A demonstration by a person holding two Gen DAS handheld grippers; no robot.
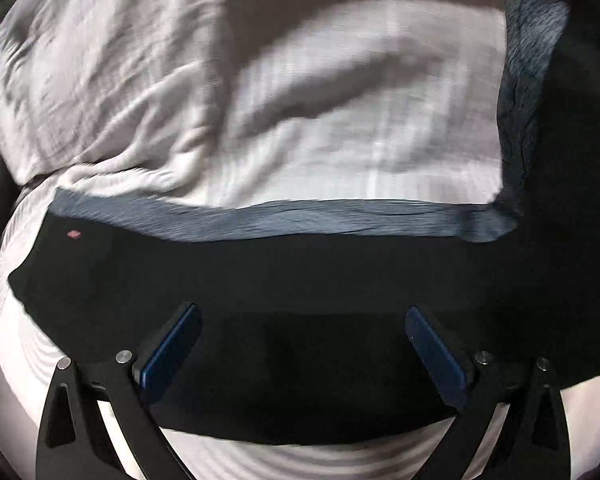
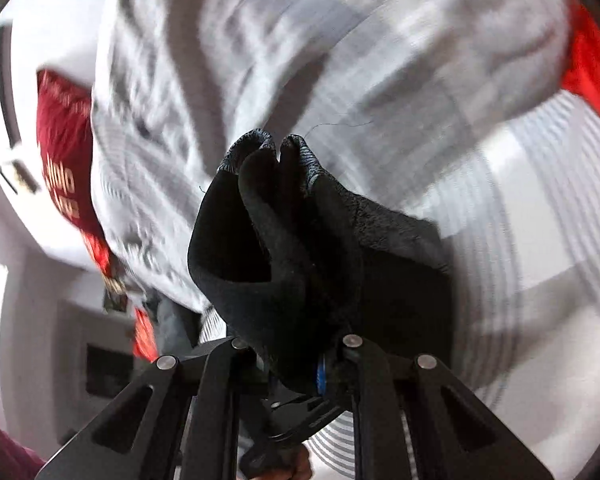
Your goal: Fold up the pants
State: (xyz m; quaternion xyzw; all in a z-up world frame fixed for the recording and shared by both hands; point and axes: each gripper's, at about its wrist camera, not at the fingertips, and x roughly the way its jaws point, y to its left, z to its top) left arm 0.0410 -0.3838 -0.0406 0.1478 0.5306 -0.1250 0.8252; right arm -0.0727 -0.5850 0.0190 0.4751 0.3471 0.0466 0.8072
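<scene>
1. Nearest the right wrist camera, we have the right gripper (image 2: 300, 360) clamped on a bunched fold of the black pants (image 2: 284, 248); the cloth rises between its fingers, and its grey inner lining (image 2: 256, 140) shows at the top of the bunch.
2. Below the left wrist camera, our left gripper (image 1: 302, 344) stands wide apart with nothing between its blue pads (image 1: 172, 352), hanging over the flat stretch of the pants (image 1: 300, 272).
3. Beyond that flat stretch, a turned edge shows the grey lining (image 1: 284, 220), and past it lies the rumpled white bedcover (image 1: 260, 80).
4. We judge the fold is mid-carry: one end is lifted in the right gripper and the rest lies on the bed.
5. Next we need to lay the held end squarely onto the flat part, with the left gripper pinning or smoothing the cloth so nothing bunches.
6. Farthest off, a red cushion (image 2: 64, 160) sits beside the bedcover.
</scene>
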